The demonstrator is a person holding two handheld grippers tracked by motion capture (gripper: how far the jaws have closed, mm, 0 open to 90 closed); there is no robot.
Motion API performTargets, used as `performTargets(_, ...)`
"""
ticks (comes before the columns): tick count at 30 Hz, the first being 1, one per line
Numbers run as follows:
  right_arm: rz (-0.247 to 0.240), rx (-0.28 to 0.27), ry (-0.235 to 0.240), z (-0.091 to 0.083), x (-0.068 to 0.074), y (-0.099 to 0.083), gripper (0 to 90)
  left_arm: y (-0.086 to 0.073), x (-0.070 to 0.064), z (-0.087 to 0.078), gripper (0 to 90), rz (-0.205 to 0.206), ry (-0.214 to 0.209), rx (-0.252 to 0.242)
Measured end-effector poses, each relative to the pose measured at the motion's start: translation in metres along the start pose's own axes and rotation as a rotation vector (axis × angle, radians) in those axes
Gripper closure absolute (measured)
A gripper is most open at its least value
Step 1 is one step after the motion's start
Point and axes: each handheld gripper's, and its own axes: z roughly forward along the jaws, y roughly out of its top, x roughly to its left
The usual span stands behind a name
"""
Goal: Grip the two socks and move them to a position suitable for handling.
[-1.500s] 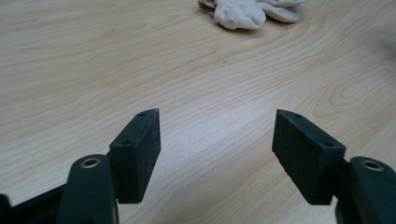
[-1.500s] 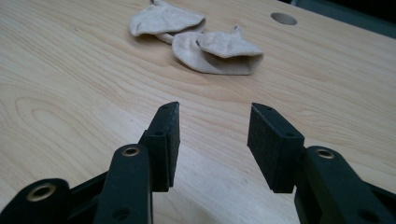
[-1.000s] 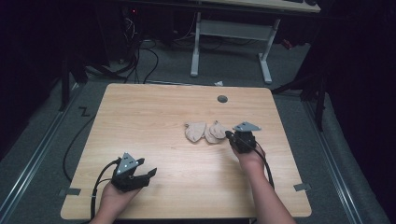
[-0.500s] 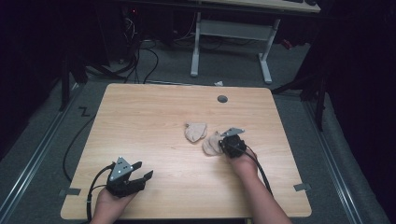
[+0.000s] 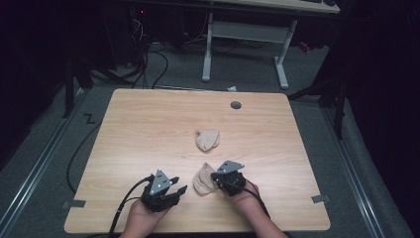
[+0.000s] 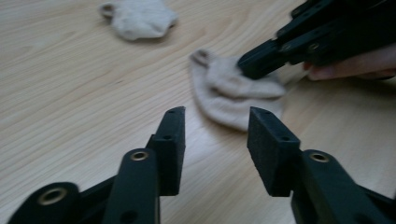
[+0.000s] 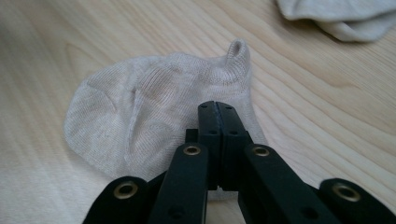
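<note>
Done: right gripper (image 7: pixel 218 109) clamped shut on one sock (image 5: pixel 202 179) near the table (image 5: pixel 148 124) front edge.
Left: left gripper (image 6: pixel 215 123) gaped open, empty (pairing seemingly pending); other sock (image 5: pixel 207 140) mid-table.

**Two socks lying on a wooden table**

A light wooden table (image 5: pixel 148 129) is standing on grey carpet, its grain running across the top. A round dark cable hole (image 5: pixel 236 105) is sitting near its far edge. One beige ankle sock (image 5: pixel 207 140) is lying bunched near the middle. A second beige sock (image 5: pixel 202 180) is lying flat closer to the near edge, well apart from the first.
</note>
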Motion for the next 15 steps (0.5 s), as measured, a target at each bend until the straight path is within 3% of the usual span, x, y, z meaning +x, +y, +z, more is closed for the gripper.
performTargets(3,0.003,-0.063,-0.003,-0.013,0.002,0.0,84.0,0.0,-0.004,0.012,65.8,-0.019,-0.032,0.031)
performTargets(5,0.006,-0.12,0.001,-0.027,0.006,-0.006,79.8,0.003,-0.012,0.023,68.5,-0.008,-0.065,0.041)
performTargets(10,-0.01,-0.146,-0.007,-0.036,0.01,-0.012,76.3,0.007,-0.022,0.038,72.1,0.03,-0.059,0.075)
performTargets(11,-0.006,-0.154,0.008,-0.038,0.011,-0.014,74.0,0.006,-0.02,0.046,74.9,0.023,-0.051,0.116)
performTargets(15,-0.029,-0.142,0.055,-0.032,0.018,-0.014,66.3,0.001,-0.015,0.05,80.2,0.02,-0.032,0.155)
